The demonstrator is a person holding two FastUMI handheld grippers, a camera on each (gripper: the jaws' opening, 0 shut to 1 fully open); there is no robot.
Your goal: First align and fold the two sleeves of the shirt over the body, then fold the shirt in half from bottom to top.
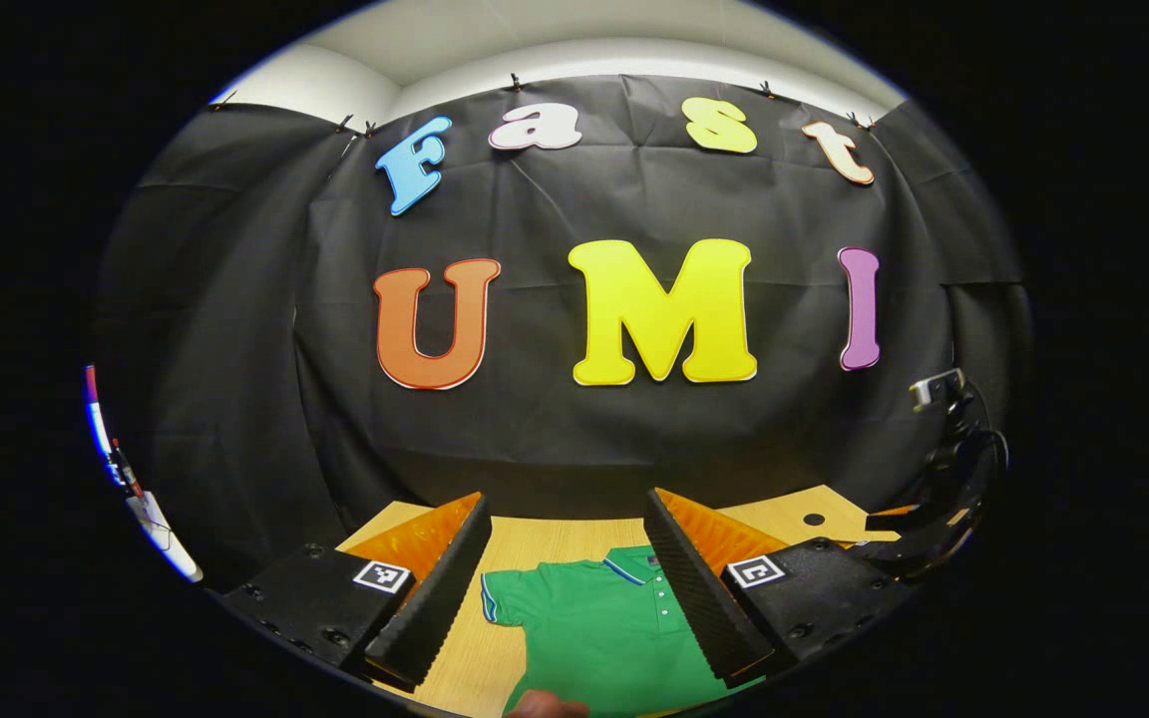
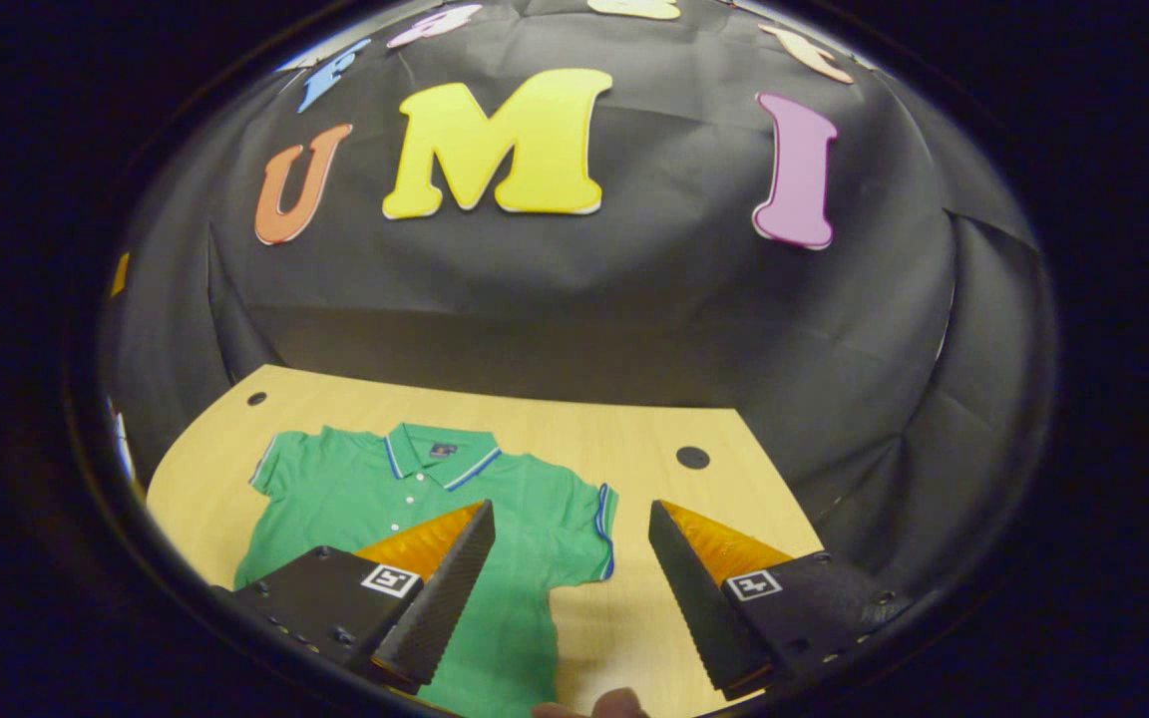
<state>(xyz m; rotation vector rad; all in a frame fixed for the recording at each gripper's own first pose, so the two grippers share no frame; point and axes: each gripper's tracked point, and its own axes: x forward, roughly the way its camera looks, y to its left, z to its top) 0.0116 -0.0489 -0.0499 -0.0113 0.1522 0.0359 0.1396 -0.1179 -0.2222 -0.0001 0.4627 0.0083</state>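
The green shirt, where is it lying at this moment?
The green shirt lies flat and unfolded on the wooden table, collar toward the black cloth wall. In the right gripper view it spreads left of centre, its sleeve between the open right claw.

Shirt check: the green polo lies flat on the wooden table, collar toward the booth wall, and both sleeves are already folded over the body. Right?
Not quite. The green polo does lie flat on the wooden table, collar toward the wall, but both sleeves are still spread out to the sides, not folded over the body. The right gripper view shows this; both tongs are open above it.
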